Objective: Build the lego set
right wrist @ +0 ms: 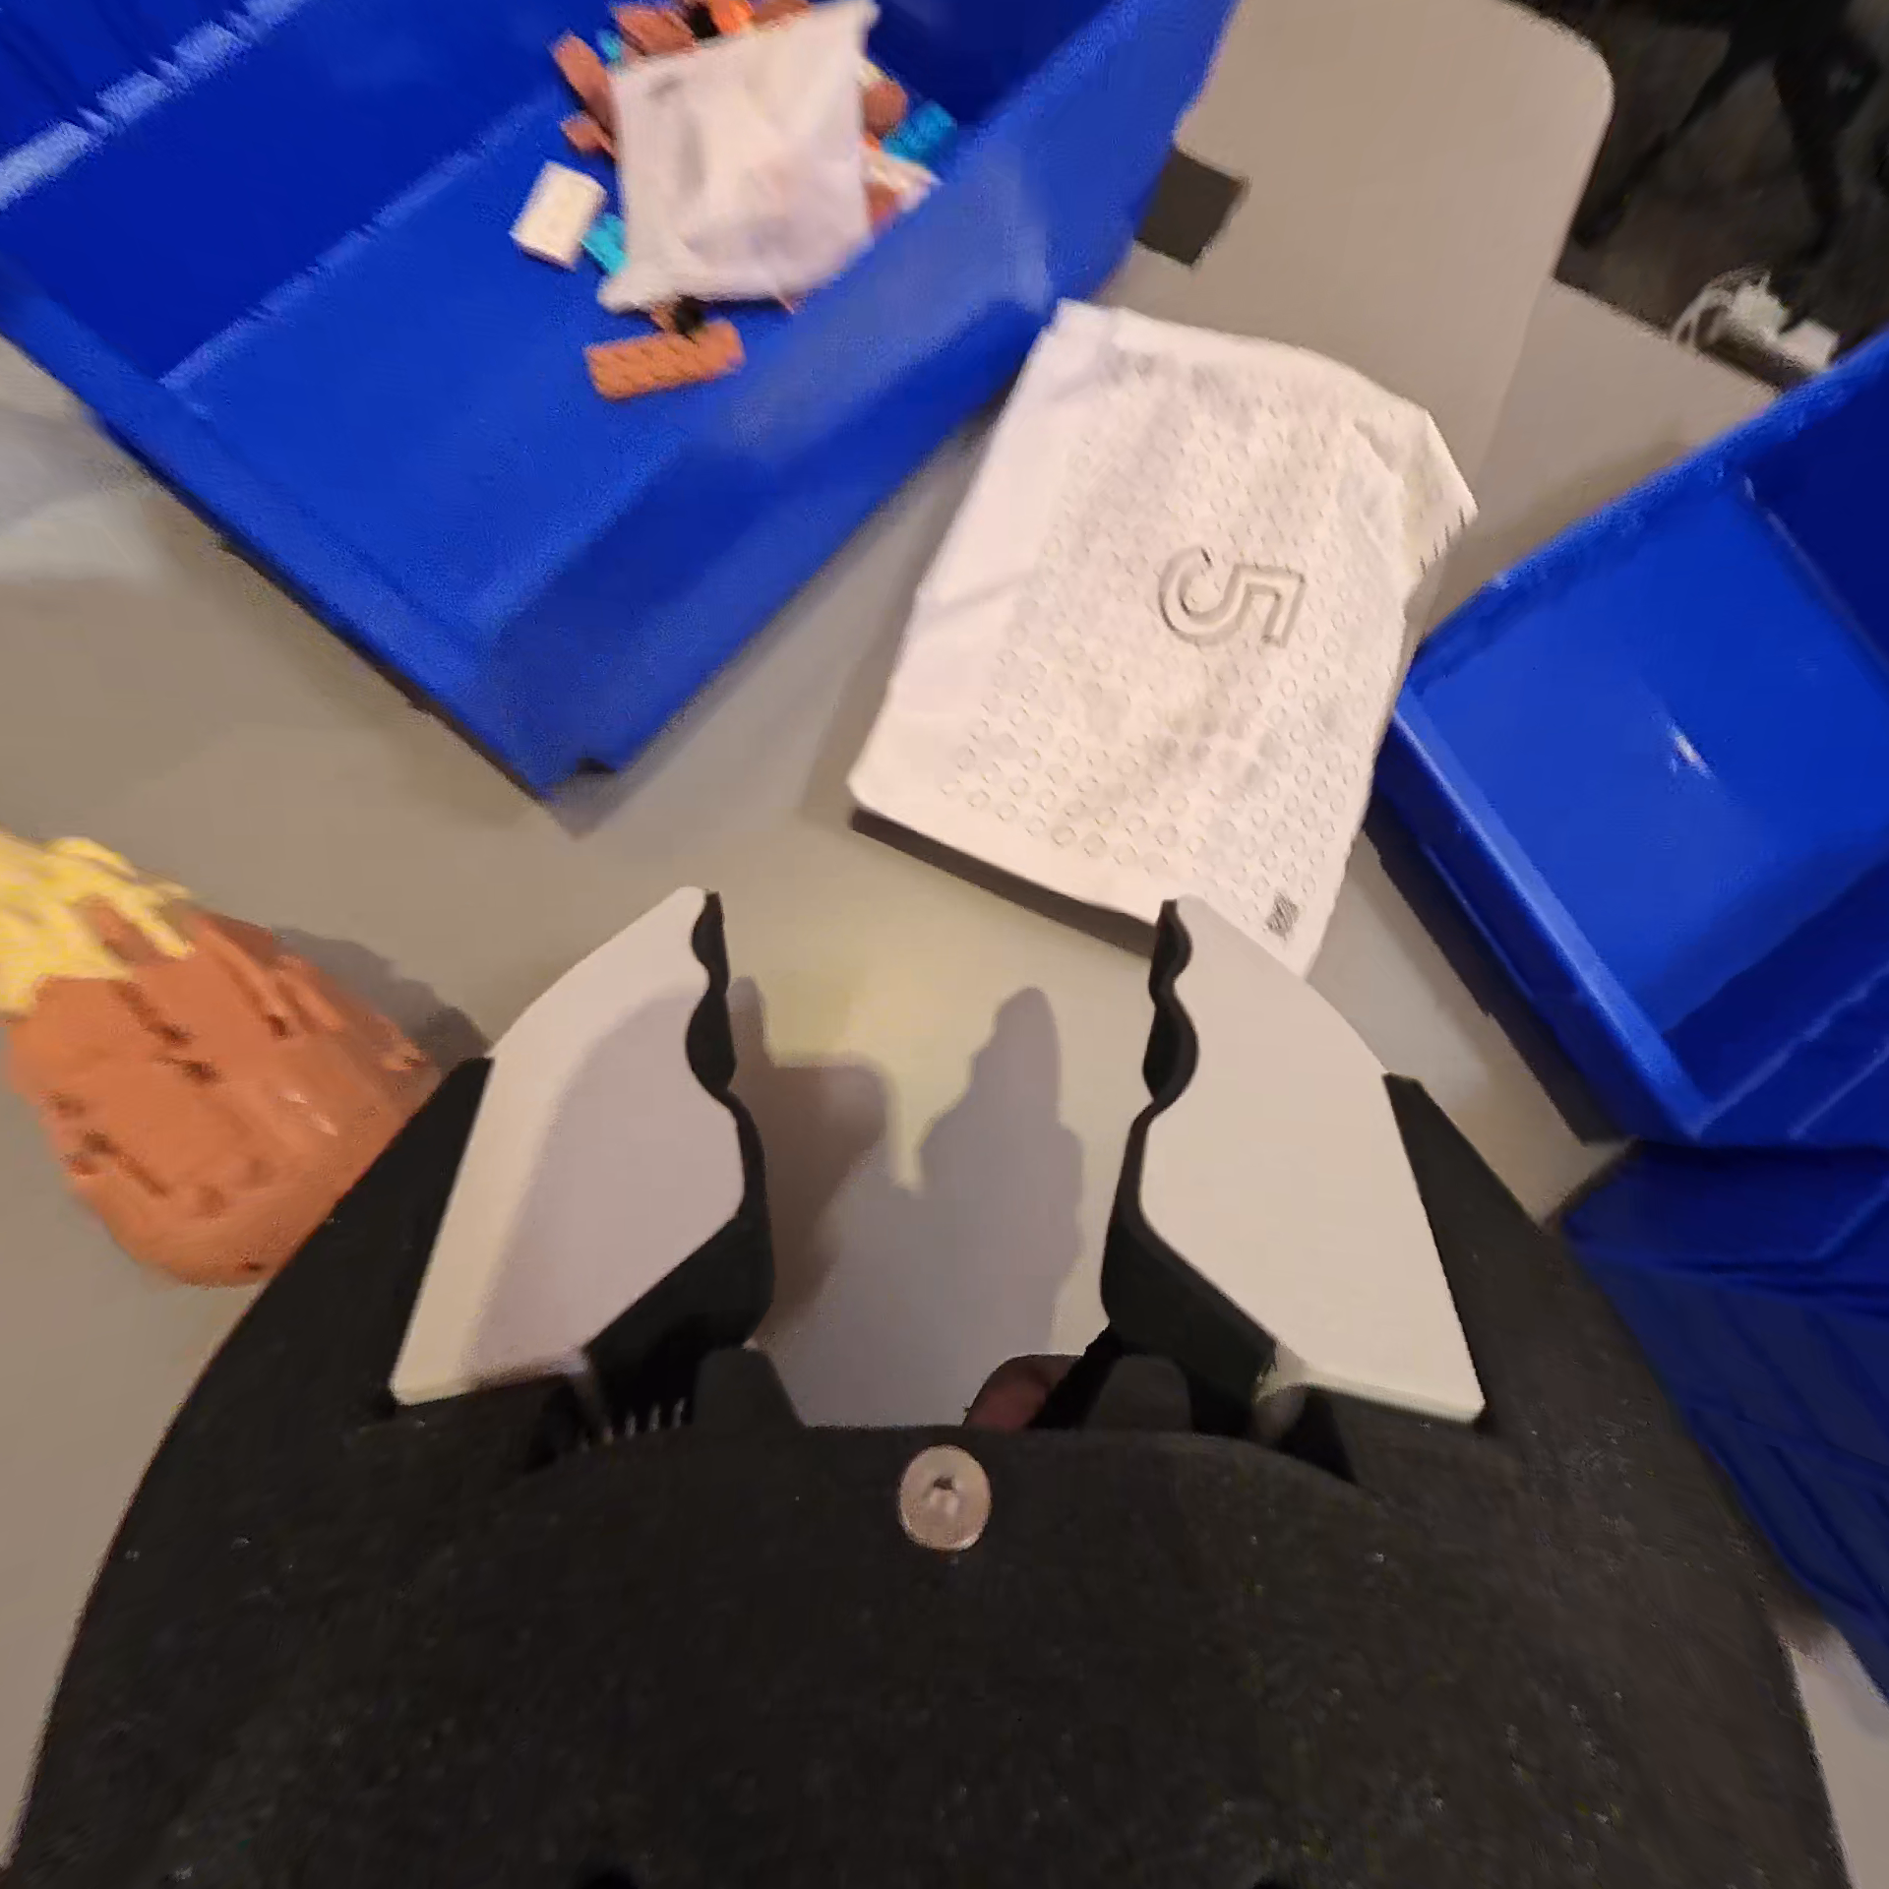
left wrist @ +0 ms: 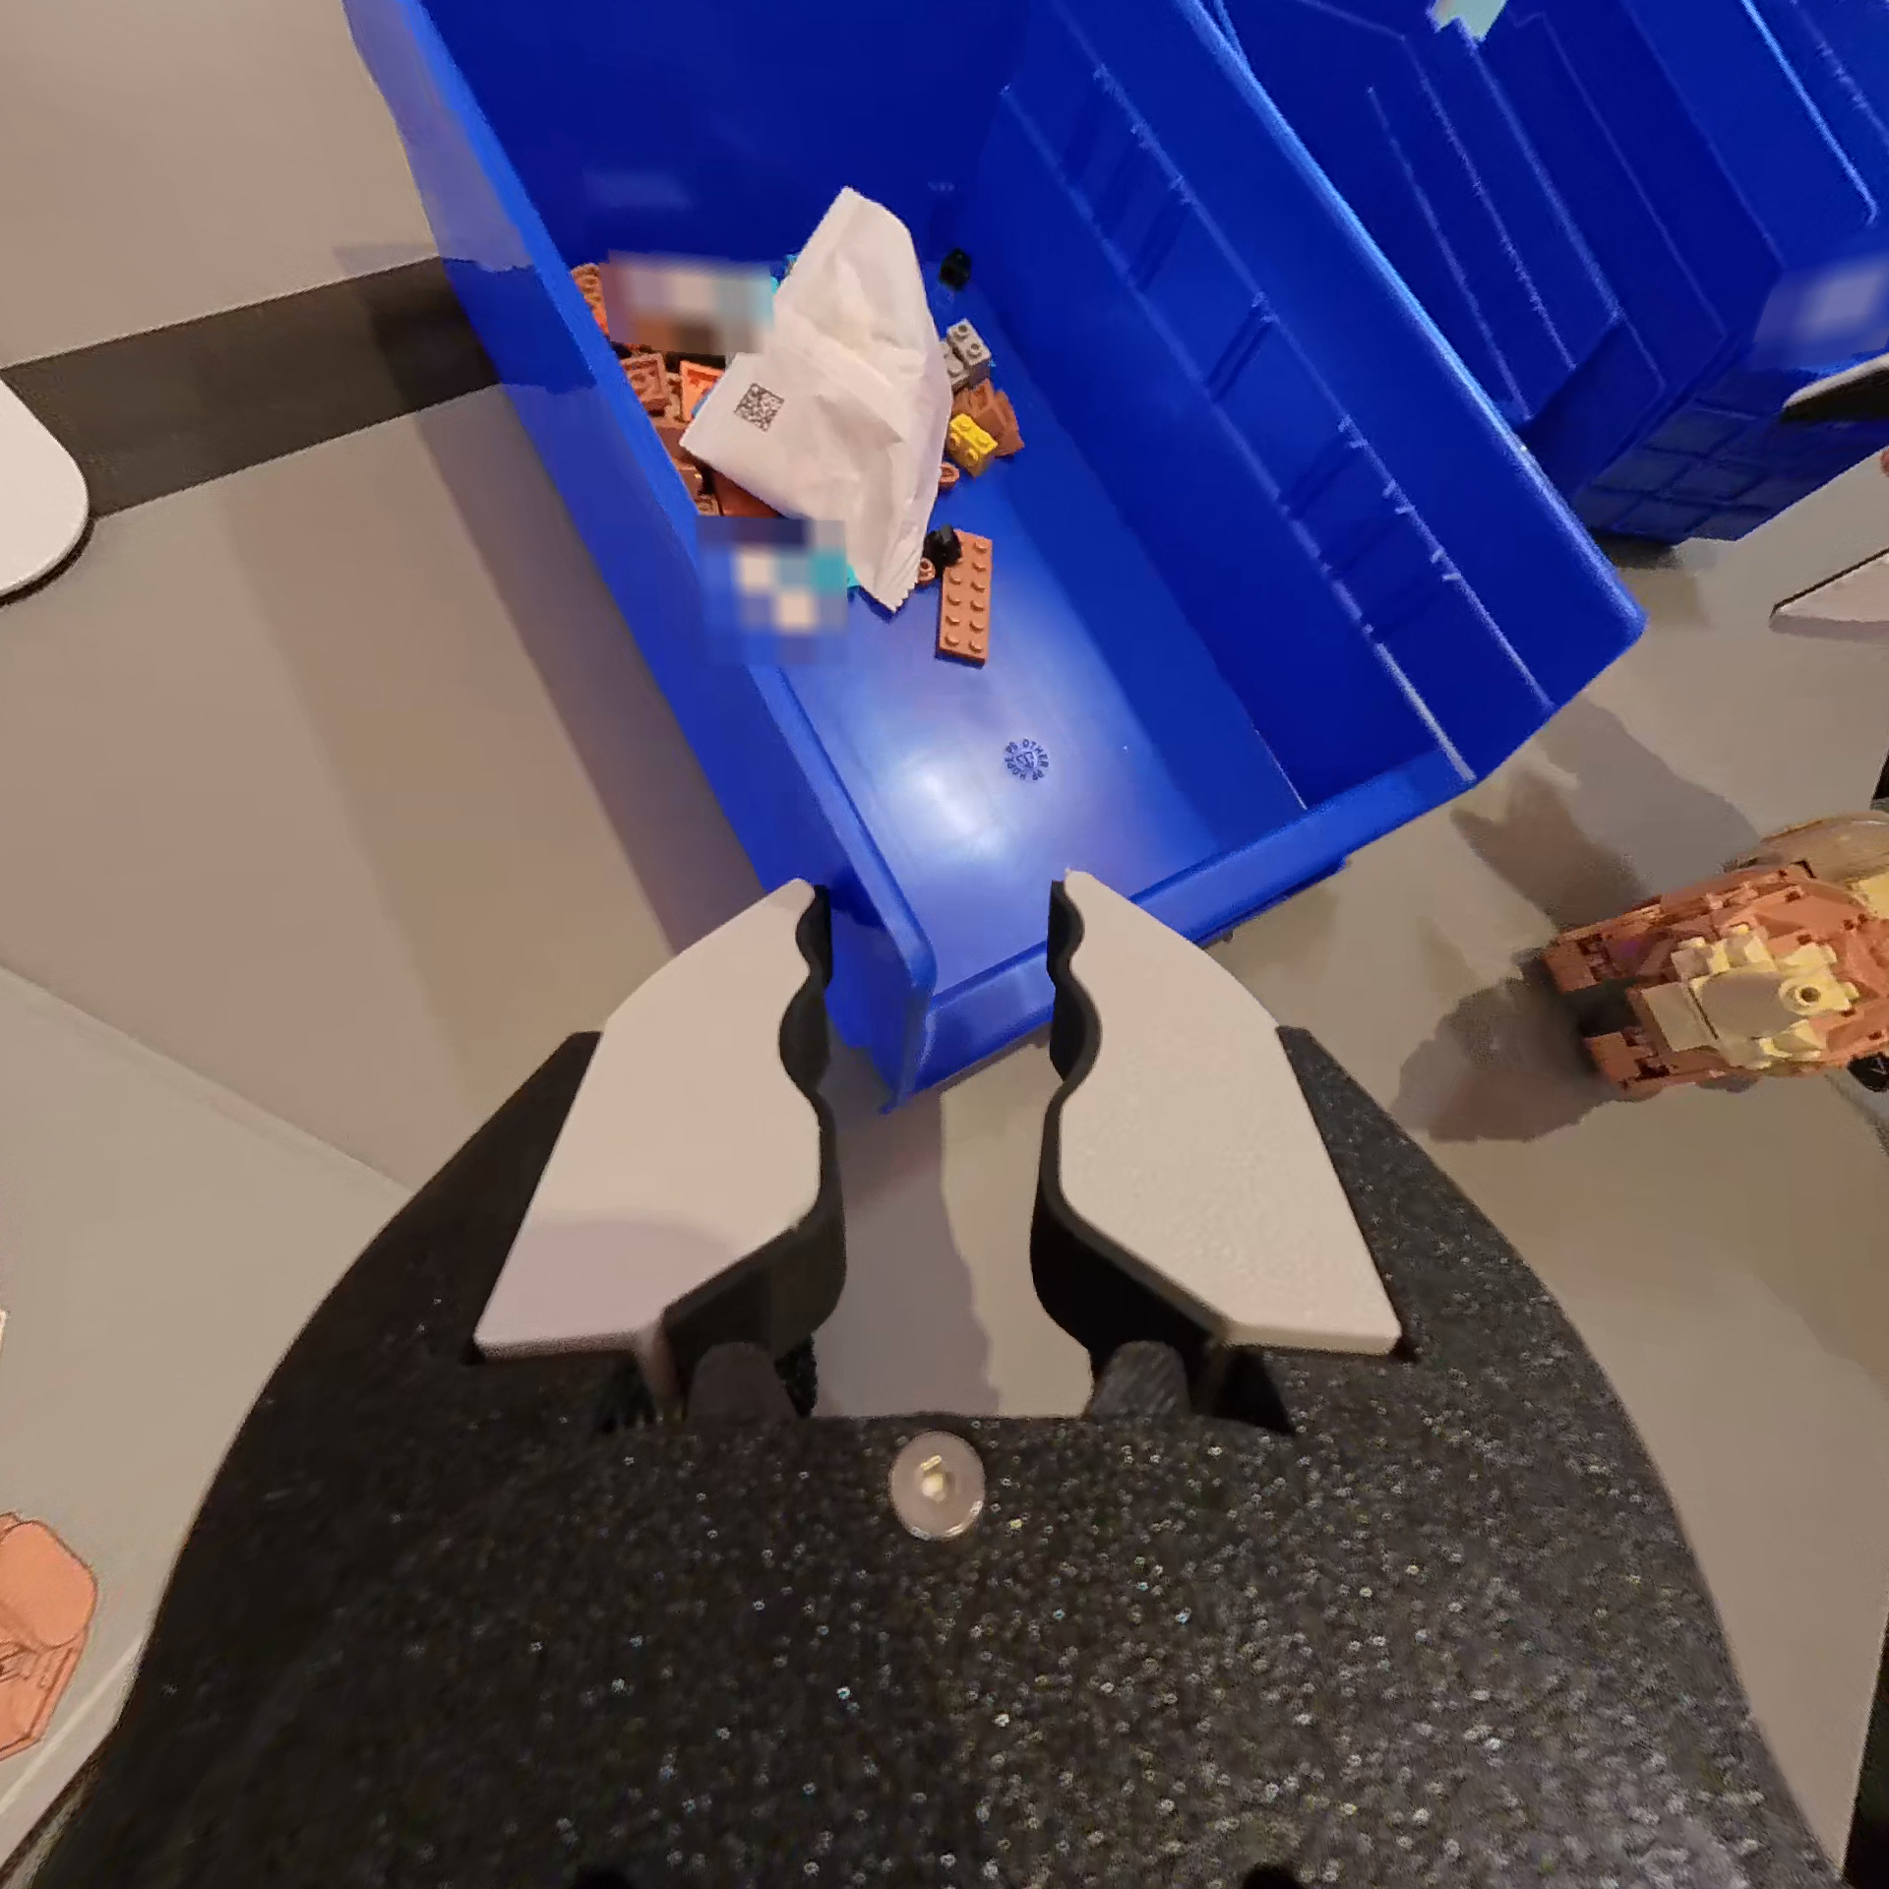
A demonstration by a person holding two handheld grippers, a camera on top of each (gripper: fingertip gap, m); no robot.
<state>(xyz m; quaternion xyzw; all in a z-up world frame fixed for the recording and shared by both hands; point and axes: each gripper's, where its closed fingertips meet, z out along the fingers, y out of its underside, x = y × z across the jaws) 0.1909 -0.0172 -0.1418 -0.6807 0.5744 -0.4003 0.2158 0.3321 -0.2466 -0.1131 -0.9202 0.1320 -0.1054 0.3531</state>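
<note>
A blue bin (left wrist: pixel 1206 532) holds loose brown, grey and yellow bricks (left wrist: pixel 966 598) and a crumpled white paper bag (left wrist: pixel 848 409). My left gripper (left wrist: pixel 940 889) is open and empty at the bin's near corner, its fingertips over the low front lip. A part-built brown and tan lego model (left wrist: pixel 1728 981) stands on the table to the right. In the right wrist view the same bin (right wrist: pixel 491 532) with a brown plate (right wrist: pixel 664 358) is ahead, and the model (right wrist: pixel 194 1073) is at the left, blurred. My right gripper (right wrist: pixel 940 910) is open and empty above the table.
A flat white paper bag (right wrist: pixel 1155 654) with a dotted pattern lies on the grey table (right wrist: pixel 307 818) just ahead of the right gripper. More blue bins (right wrist: pixel 1676 767) stand at the right. A second blue bin (left wrist: pixel 1656 204) stands behind the first. A printed booklet edge (left wrist: pixel 41 1636) shows at lower left.
</note>
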